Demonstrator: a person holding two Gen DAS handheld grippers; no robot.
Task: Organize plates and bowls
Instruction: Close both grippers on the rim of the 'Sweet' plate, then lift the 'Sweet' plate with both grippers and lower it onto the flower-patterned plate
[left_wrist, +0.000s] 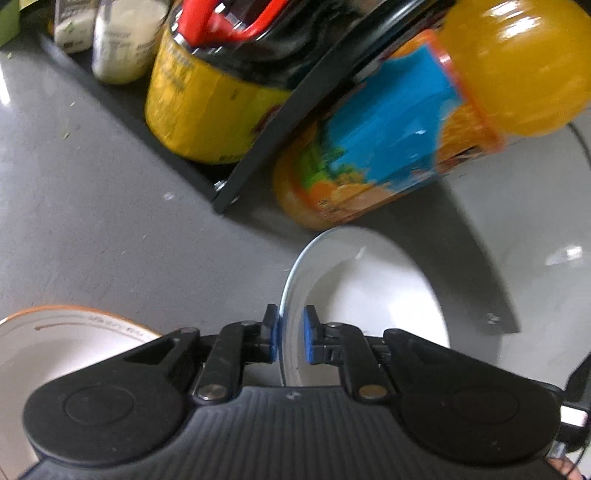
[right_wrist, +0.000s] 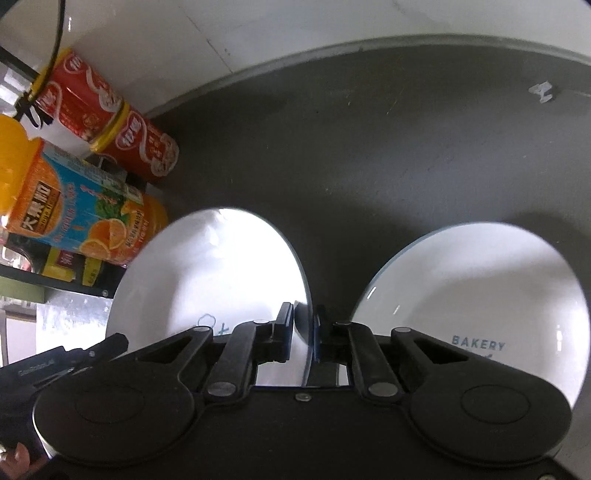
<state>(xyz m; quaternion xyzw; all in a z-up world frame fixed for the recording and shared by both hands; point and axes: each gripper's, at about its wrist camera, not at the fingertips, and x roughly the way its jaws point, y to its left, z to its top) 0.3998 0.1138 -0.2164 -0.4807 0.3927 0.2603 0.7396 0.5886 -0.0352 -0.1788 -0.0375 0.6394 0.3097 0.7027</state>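
Observation:
A white bowl (left_wrist: 369, 295) with a thin blue rim stands tilted on its edge over the grey counter. My left gripper (left_wrist: 290, 338) is shut on its rim, blue pads (left_wrist: 309, 339) on either side of the wall. In the right wrist view my right gripper (right_wrist: 303, 332) is shut on the rim of a white bowl (right_wrist: 214, 266), which spreads to its left. A black gripper body (right_wrist: 55, 363) shows at that bowl's far left side. A second white bowl (right_wrist: 480, 295), printed BAKERY, sits to the right on the counter. An orange-rimmed white plate (left_wrist: 55, 343) lies at lower left.
A black rack (left_wrist: 258, 147) holds a yellow-labelled jar (left_wrist: 199, 103) and white bottles (left_wrist: 125, 40). An orange juice bottle (left_wrist: 406, 140) stands beside the rack. Red cans (right_wrist: 110, 110) stand by the white wall (right_wrist: 258, 33). Grey counter (right_wrist: 406, 147) stretches beyond the bowls.

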